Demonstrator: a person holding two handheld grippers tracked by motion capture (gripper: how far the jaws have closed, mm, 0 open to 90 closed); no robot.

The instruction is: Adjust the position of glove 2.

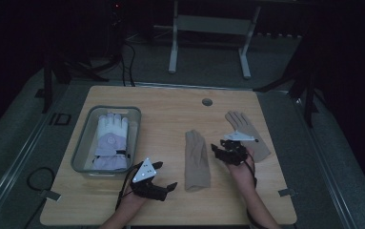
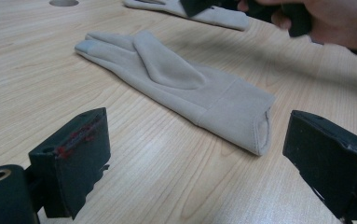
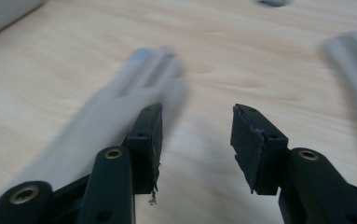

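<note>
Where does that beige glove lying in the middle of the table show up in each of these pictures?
High view: the middle beige glove lies centre, fingers pointing away, between both grippers.
Left gripper view: it runs diagonally across the middle, cuff nearest the camera.
Right gripper view: it is the blurred shape at left, behind the left jaw.
Shared landmark: the round hole in the table, top left in the left gripper view.

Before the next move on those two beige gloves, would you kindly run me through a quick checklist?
1. Right gripper empty, jaws apart: ok.
2. Left gripper open, nothing between the jaws: ok.
3. Middle beige glove flat on the table, free of both grippers: ok.
4. Right beige glove partly covered by the right hand's gripper; contact: cannot tell.
5. Grey bin holds the white and lilac glove, with spare room: ok.
</note>
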